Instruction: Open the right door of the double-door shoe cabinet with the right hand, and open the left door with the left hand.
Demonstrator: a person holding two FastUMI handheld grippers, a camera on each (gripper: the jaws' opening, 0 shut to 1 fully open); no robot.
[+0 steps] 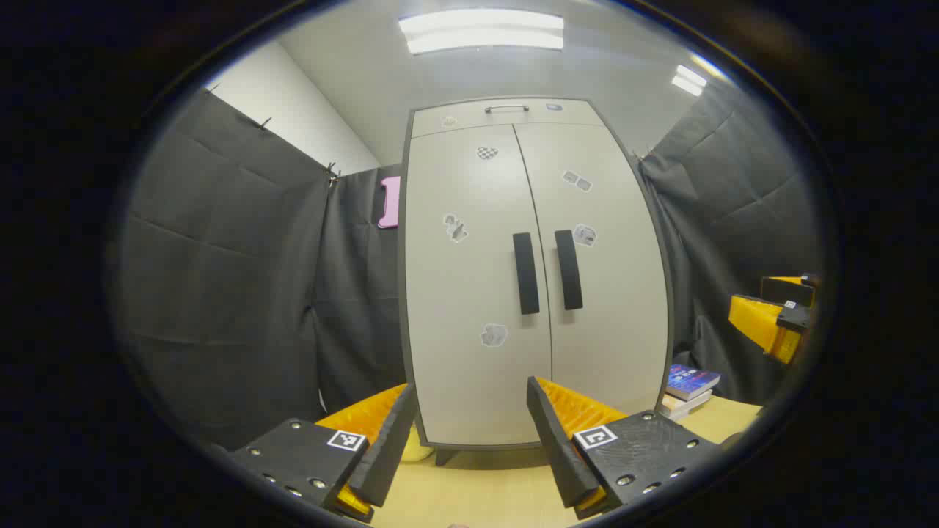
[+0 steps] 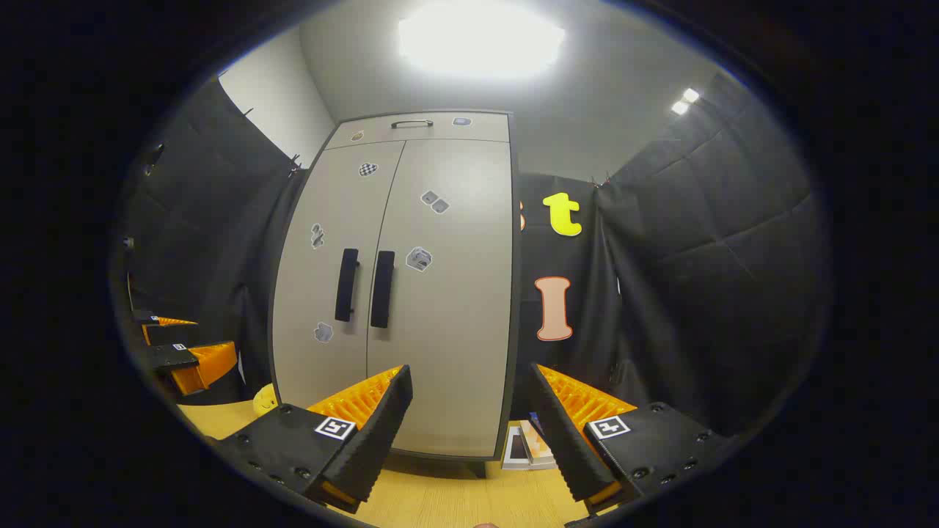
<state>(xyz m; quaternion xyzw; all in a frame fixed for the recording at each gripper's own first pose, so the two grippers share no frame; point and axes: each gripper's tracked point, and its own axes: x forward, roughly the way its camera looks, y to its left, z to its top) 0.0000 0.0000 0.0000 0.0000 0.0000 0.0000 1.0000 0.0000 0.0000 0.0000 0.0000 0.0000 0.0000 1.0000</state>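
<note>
A pale grey double-door shoe cabinet (image 1: 528,279) (image 2: 400,293) stands ahead with both doors closed. Two dark vertical handles meet at the middle seam: the left door handle (image 1: 525,273) (image 2: 346,284) and the right door handle (image 1: 568,269) (image 2: 382,289). My left gripper (image 1: 469,440) is open, well short of the cabinet, roughly facing the left door. My right gripper (image 2: 469,433) is open too, off to the right of the handles and away from the cabinet. The right gripper (image 1: 774,315) also shows at the right edge of the left gripper view, and the left gripper (image 2: 180,352) at the left edge of the right gripper view.
The cabinet rests on a wooden floor (image 1: 484,491). A stack of books (image 1: 688,389) (image 2: 528,444) lies by its right foot. A small yellow object (image 2: 264,400) sits at its left foot. Black cloth walls close in on both sides. A top drawer with a metal pull (image 1: 506,108) crowns the cabinet.
</note>
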